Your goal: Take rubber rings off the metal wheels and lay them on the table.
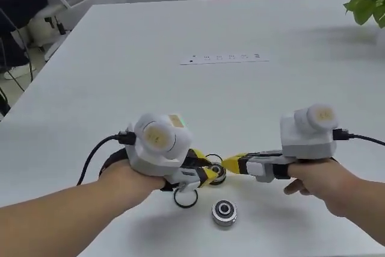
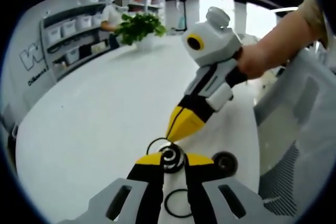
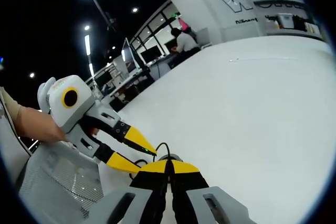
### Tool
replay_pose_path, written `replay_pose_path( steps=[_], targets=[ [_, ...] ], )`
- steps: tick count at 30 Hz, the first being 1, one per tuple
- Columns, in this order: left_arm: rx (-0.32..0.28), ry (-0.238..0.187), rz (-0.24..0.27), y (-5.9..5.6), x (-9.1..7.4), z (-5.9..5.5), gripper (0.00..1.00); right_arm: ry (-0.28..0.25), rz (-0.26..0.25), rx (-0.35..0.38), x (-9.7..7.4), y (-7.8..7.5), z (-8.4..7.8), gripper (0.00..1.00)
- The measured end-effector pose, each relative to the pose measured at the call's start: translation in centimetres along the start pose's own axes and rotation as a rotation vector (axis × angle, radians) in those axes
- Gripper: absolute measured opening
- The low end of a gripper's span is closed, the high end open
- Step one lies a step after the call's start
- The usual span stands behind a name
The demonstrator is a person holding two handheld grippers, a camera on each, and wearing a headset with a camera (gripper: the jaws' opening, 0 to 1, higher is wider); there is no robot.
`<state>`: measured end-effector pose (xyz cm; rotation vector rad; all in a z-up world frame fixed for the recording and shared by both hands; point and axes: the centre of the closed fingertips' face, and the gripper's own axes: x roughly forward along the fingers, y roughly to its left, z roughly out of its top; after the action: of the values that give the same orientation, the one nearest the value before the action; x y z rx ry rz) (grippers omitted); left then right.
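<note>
Clamping: left gripper (image 2: 172, 157) fingers closed on the metal wheel (image 2: 171, 163), held between the yellow tips.
Right gripper (image 3: 167, 166): tips pinched shut on the rubber ring (image 2: 156, 140), just ahead of them.
Ring handling: likely light, thin, stretchy; take its lifted loop.
Wheel: shiny, rigid, probably slippery.
Loose ring (image 1: 186, 198): flat on the table (image 1: 180, 88), beneath the left fingers.
</note>
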<state>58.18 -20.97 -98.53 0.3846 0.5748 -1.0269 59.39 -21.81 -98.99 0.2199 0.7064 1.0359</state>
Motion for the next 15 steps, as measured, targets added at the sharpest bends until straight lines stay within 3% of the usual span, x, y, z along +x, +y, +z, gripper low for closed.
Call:
replay_pose_path(
  steps=[15],
  targets=[
    [-0.001, -0.031, 0.012, -0.1, -3.0, 0.4, 0.24, -0.006, 0.021, -0.003, -0.4, 1.6, 0.7, 0.00]
  ],
)
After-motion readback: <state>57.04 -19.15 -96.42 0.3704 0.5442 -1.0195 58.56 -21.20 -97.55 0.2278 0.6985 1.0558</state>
